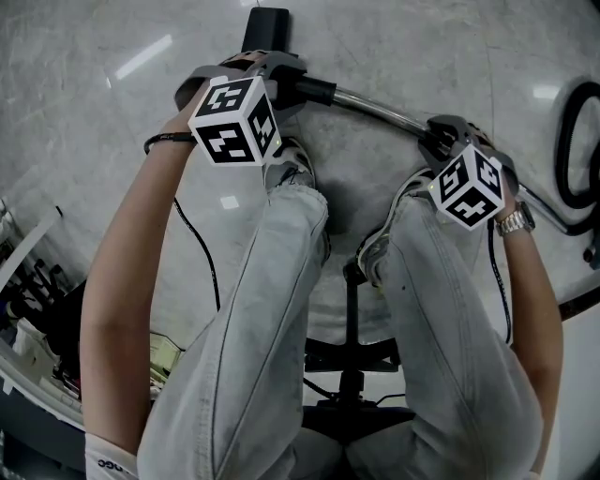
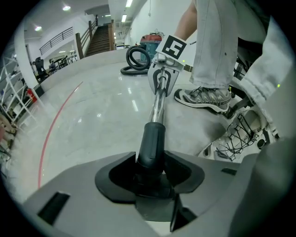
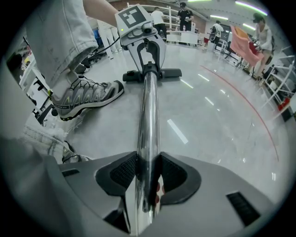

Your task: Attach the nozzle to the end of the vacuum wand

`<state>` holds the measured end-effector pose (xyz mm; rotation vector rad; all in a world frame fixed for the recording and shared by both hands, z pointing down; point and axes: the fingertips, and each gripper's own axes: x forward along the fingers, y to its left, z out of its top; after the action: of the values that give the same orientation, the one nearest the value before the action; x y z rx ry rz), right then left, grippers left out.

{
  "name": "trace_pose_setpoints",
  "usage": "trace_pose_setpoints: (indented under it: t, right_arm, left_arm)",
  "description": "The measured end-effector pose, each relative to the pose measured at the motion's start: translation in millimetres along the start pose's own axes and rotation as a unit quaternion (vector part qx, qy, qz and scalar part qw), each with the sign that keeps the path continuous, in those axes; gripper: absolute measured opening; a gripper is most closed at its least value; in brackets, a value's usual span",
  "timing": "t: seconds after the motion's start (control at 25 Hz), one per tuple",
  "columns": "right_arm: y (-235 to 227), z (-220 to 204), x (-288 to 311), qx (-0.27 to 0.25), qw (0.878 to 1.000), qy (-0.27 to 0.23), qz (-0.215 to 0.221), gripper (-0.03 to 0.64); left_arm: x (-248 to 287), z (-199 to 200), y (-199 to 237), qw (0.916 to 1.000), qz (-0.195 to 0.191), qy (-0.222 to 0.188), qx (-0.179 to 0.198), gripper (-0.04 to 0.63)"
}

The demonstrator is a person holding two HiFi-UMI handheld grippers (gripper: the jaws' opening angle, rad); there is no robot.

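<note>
The black nozzle head (image 1: pixel 265 28) lies on the floor at the top of the head view. Its black neck (image 2: pixel 150 139) sits between the pads of my left gripper (image 2: pixel 150 170), which is shut on it. The chrome wand (image 1: pixel 380 106) runs out of that neck towards my right gripper (image 1: pixel 441 133). In the right gripper view the wand (image 3: pixel 148 125) passes between the pads of the right gripper (image 3: pixel 144 173), shut on it. Further along it are the left gripper (image 3: pixel 143 44) and the nozzle head (image 3: pixel 152 73). The wand's end is inside the neck; the joint itself is hidden.
The person's jeans-clad legs (image 1: pixel 272 309) and sneakers (image 2: pixel 203 98) stand close behind the wand. A black chair base (image 1: pixel 352 375) sits between the legs. A coiled black hose (image 2: pixel 138 58) and a vacuum canister (image 2: pixel 154 39) are further off. People stand at benches (image 3: pixel 185 18) far away.
</note>
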<state>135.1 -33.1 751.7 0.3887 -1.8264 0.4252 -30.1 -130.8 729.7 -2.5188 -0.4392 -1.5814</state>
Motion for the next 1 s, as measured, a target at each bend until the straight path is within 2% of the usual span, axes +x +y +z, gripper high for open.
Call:
trace_pose_setpoints:
  t: [0.16,0.52,0.72,1.0]
  right_arm:
    - [-1.4,1.1,0.2,0.001,1.000,0.000,0.000,0.155]
    - [-0.6,-0.8,5.0,-0.005,1.000,0.021,0.003,0.155]
    - [1.0,0.4,5.9,-0.011,1.000,0.023,0.008,0.155]
    - [0.5,1.7,8.0,-0.007,1.000,0.018,0.007,0.155]
  left_arm:
    - [-0.5,0.2,1.8,1.0000,0.000,0.001,-0.005,0.195]
    - [2.0,1.9,0.7,0.9996,-0.005,0.017,0.021,0.190]
    - [3.7,9.4,-2.2,0.9994,-0.012,0.010,0.031,0.187]
    - [5.4,9.2,-2.2,0.9996,-0.012,0.007,0.025,0.187]
